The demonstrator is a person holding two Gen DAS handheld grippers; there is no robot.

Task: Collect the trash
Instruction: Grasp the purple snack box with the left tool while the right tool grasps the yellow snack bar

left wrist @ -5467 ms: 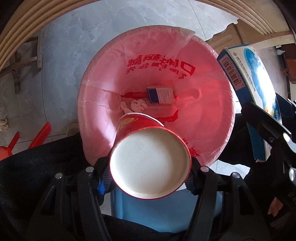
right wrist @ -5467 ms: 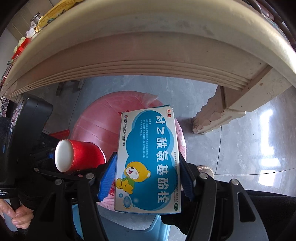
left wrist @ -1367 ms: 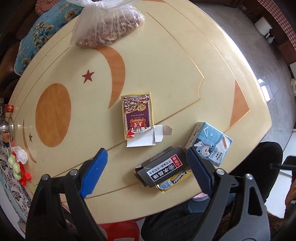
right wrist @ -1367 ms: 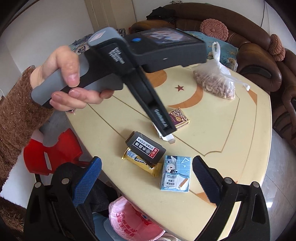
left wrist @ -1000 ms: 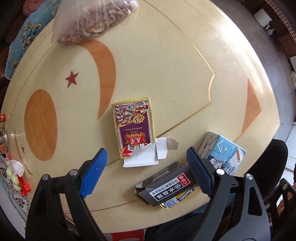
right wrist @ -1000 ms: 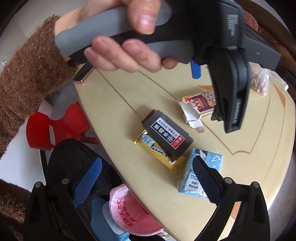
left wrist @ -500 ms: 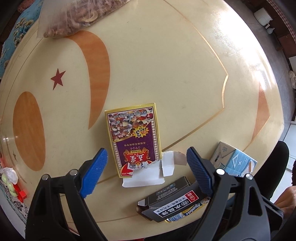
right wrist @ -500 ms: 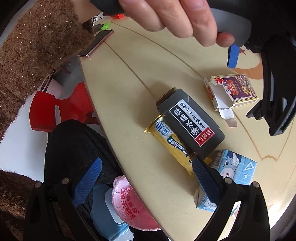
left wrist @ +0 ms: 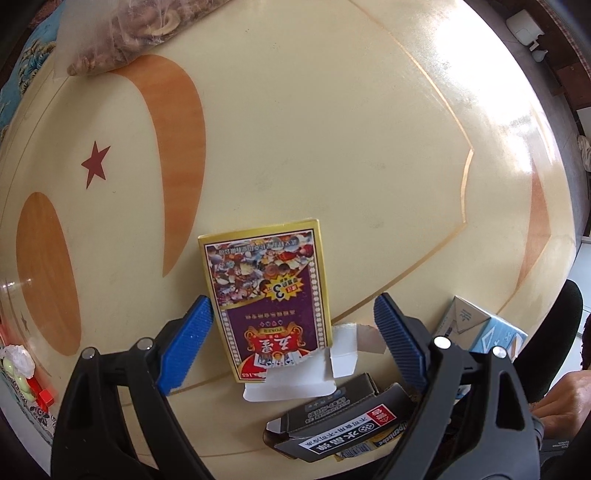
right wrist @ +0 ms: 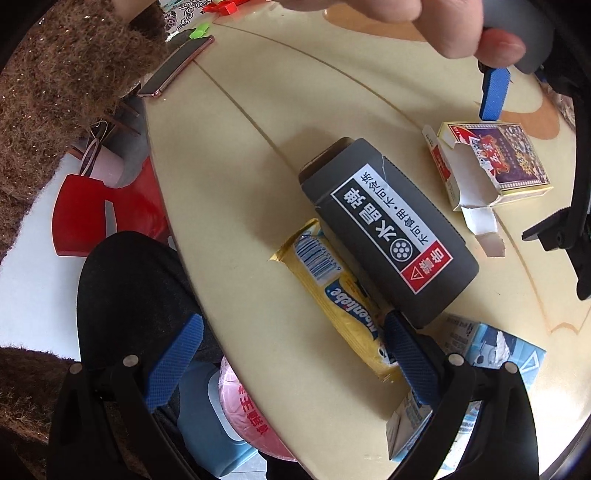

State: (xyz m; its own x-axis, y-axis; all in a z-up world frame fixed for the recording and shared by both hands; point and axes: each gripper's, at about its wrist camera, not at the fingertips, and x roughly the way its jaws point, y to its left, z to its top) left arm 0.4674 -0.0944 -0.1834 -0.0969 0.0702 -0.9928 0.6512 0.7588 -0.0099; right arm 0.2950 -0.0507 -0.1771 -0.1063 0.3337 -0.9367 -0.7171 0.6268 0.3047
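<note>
carefully now — my left gripper (left wrist: 291,339), jaws opening wide, straddles the card box (left wrist: 267,306); i'd centre it — right gripper (right wrist: 291,354) gapes empty.

left gripper (left wrist: 291,343): jaws opening, straddling the near end of the playing-card box (left wrist: 267,299)
grey carton (left wrist: 332,424): near right, flap open
blue-white carton (left wrist: 480,328): right table (left wrist: 332,147) edge
nut bag (left wrist: 122,33): far left

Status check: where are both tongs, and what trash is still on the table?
Left tongs opening, straddling the torn card box, no grip. Right tongs open over the yellow wrapper. Grey box lies on that wrapper; blue carton alongside.
</note>
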